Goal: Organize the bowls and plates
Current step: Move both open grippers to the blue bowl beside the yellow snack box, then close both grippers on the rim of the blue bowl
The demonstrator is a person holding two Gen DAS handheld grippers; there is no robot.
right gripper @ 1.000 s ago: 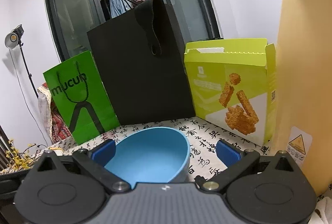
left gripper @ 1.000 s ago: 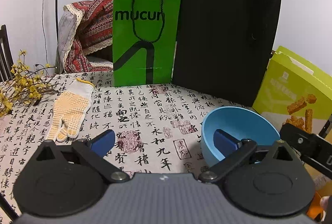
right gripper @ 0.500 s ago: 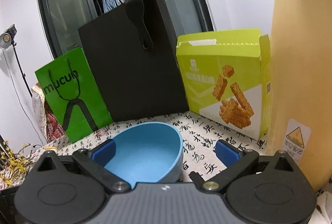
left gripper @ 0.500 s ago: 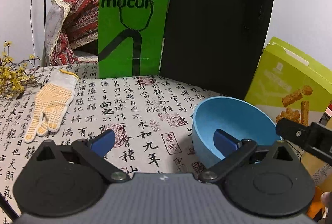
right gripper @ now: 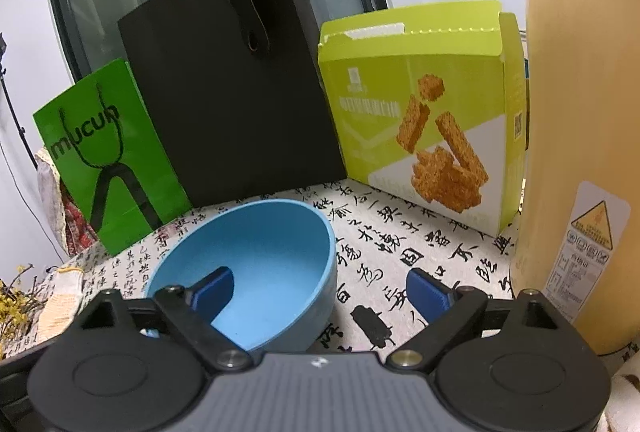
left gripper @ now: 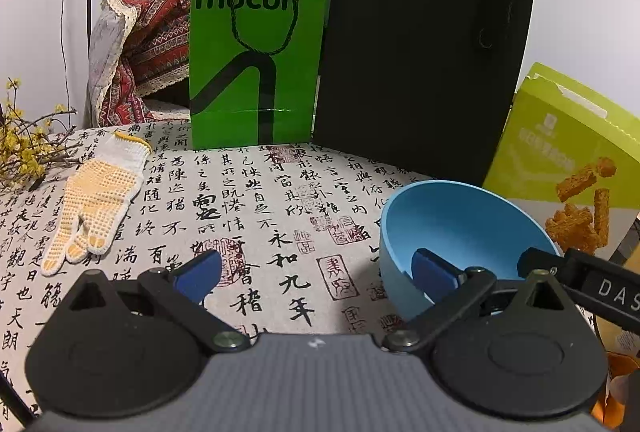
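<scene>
Blue bowl (right gripper: 256,264) on the calligraphy-print table (left gripper: 256,216) is straddled at its rim by the closing right tongs (right gripper: 320,290); left tongs (left gripper: 316,268) are spread wide, empty.

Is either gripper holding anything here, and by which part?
Nothing is held yet. The right gripper straddles the round blue bowl's rim wall, jaws closing. The left gripper is open and holds nothing.

A green paper bag (left gripper: 256,48) printed "mucun" stands upright at the back of the counter (left gripper: 256,216), whose cloth carries black calligraphy, with a taller black bag (left gripper: 420,60) just beside it. A lime snack box (right gripper: 416,112) stands next to the black bag. A dotted work glove (left gripper: 94,200) lies flat near yellow-flowered twigs (left gripper: 24,144), and a patterned red cloth (left gripper: 140,48) hangs behind.
</scene>
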